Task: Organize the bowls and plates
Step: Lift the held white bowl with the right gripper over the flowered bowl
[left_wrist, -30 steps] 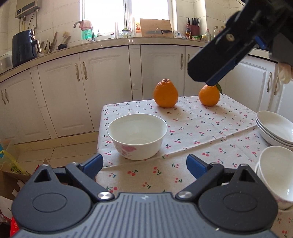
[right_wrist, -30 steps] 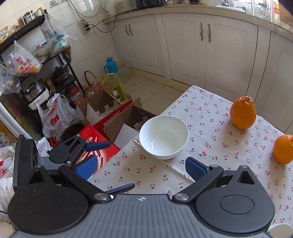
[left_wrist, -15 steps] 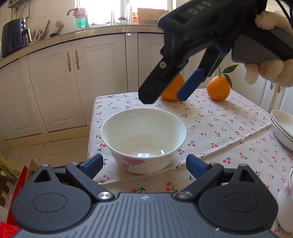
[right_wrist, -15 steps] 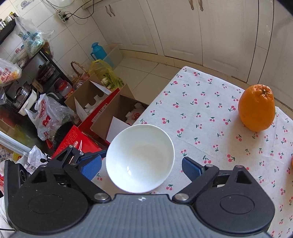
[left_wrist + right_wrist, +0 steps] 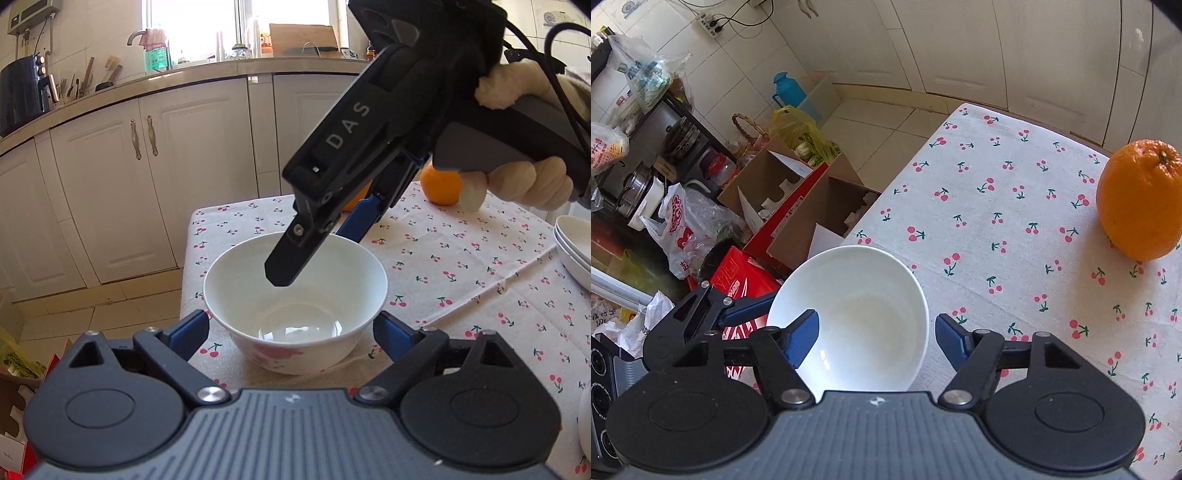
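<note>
- A round white ceramic bowl with a pink flower print on its outer wall [image 5: 295,306] stands upright near the corner of a table covered with a white cherry-patterned cloth [image 5: 461,266].
- The left gripper [image 5: 291,330], black with blue pads, sits at 6 o'clock of the bowl in the left wrist view. Its jaws are wide and closing, one pad at each side of the bowl's lower wall; I cannot tell whether they touch it.
- The right gripper [image 5: 875,338] reaches down over the bowl [image 5: 853,317] from 1 o'clock in the left wrist view, held by a hand in a cream glove [image 5: 524,181].
- Its jaws are closing astride the bowl's rim: the left pad is inside the bowl, the right pad outside the wall. A gap still shows at the outer pad.
- A large orange citrus fruit [image 5: 1141,206] rests on the cloth at 2 o'clock of the bowl in the right wrist view, well apart from it.
- A stack of shallow white plates [image 5: 574,247] lies at 3 o'clock at the left wrist view's edge.
</note>
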Demonstrator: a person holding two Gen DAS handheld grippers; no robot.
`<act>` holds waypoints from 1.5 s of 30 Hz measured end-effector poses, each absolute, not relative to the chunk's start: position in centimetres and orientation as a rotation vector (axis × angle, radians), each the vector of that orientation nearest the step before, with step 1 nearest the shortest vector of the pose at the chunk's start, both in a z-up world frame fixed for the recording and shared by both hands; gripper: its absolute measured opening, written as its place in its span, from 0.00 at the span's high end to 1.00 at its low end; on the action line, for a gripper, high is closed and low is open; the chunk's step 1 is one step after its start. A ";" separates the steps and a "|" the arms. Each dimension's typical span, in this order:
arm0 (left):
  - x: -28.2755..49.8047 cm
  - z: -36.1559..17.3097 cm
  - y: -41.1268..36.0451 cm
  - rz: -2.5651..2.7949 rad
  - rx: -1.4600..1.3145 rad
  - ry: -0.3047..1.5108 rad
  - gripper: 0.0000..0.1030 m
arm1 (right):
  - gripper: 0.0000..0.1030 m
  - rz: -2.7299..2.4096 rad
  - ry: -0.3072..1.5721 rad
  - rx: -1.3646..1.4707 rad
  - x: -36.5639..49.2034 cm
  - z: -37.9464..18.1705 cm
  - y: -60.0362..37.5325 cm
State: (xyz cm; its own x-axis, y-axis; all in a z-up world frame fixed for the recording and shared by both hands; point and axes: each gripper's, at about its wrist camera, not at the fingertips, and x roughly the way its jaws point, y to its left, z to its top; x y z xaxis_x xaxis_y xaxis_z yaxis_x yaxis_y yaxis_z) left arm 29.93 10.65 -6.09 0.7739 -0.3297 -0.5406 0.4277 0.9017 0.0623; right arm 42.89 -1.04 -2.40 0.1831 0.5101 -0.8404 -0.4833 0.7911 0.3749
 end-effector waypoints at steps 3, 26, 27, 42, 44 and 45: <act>30.1 -6.1 10.6 -0.418 0.175 0.551 0.09 | 0.32 0.709 1.197 0.019 42.8 -2.5 -0.8; 27.1 -3.5 10.4 -0.432 0.174 0.543 0.11 | 0.34 0.729 1.153 -0.042 39.3 0.0 -0.8; 26.7 -3.3 10.3 -0.433 0.175 0.542 0.11 | 0.34 0.731 1.150 -0.045 39.0 0.3 -0.9; 18.8 0.6 8.2 -0.447 0.210 0.517 0.11 | 0.34 0.757 1.081 -0.027 30.1 4.3 -3.8; 17.8 0.9 7.9 -0.448 0.214 0.514 0.11 | 0.34 0.760 1.071 -0.032 28.9 4.8 -4.1; 17.3 1.1 7.7 -0.449 0.216 0.512 0.11 | 0.34 0.761 1.067 -0.032 28.4 5.0 -4.3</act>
